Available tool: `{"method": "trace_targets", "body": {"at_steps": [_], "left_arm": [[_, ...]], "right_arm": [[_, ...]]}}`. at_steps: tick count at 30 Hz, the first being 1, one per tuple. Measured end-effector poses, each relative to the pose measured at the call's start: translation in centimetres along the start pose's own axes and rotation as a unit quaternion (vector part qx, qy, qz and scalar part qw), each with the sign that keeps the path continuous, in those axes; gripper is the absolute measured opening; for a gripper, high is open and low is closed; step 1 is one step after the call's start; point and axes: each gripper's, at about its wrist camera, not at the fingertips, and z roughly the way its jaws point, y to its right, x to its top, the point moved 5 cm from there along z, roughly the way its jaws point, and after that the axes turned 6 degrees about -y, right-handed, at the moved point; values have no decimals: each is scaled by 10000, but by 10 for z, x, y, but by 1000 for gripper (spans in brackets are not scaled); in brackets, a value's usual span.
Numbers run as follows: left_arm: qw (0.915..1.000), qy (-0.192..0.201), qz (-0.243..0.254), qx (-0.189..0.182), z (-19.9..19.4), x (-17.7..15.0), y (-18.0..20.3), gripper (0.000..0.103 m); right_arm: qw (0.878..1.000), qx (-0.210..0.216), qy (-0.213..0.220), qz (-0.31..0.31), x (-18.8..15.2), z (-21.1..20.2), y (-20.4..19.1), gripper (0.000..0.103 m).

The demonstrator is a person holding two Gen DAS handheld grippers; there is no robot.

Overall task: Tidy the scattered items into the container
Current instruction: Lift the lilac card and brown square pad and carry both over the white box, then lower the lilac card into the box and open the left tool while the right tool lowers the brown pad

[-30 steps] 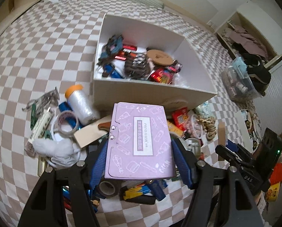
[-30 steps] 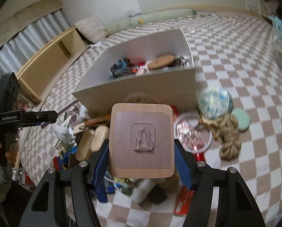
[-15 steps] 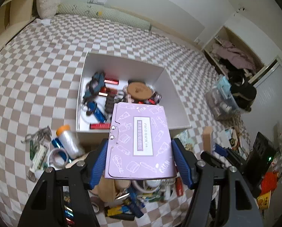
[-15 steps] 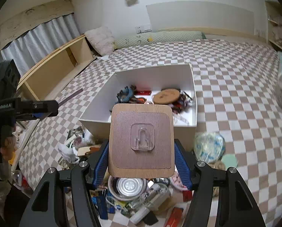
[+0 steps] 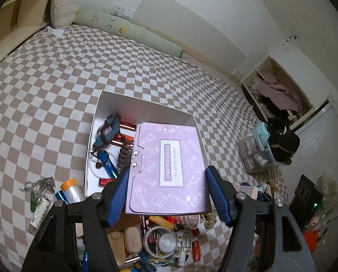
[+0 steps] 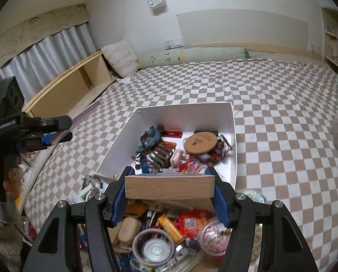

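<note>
My left gripper (image 5: 169, 192) is shut on a flat purple packet (image 5: 169, 170) with white doodles, held high over the near side of the white box (image 5: 96, 117). My right gripper (image 6: 170, 195) is shut on a square wooden block (image 6: 169, 187) with a clear hook on top, now seen edge-on, above the box's (image 6: 234, 136) near wall. The box holds several items: a round cork coaster (image 6: 200, 144), a brown hair claw (image 6: 161, 156), red tubes. The left gripper also shows at the left of the right wrist view (image 6: 55, 133).
A heap of scattered items lies on the checkered bed in front of the box: tape rolls (image 6: 153, 247), a yellow packet (image 6: 170, 227), a plastic-wrap roll (image 5: 72, 191), a small bottle (image 5: 38, 213), rope (image 5: 210, 217). A clear bin (image 5: 257, 151) stands right.
Both grippers have risen well above the bed and moved toward the box with their loads. The wooden block has tilted from face-on to edge-on.
</note>
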Motion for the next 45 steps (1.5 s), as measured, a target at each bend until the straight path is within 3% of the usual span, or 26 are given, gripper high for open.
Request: {"method": "trace_targets", "body": {"at_steps": [16, 31, 45], "left_arm": [[9986, -199, -307, 374, 52, 21, -25, 66], [9961, -474, -422, 612, 90, 22, -52, 66], [9927, -744, -535, 780, 123, 23, -64, 66]], "right_arm": [[9983, -53, -555, 190, 47, 68, 23, 64], [9898, -636, -1257, 195, 56, 151, 54, 64], [9838, -959, -1516, -40, 54, 182, 60, 64]]}}
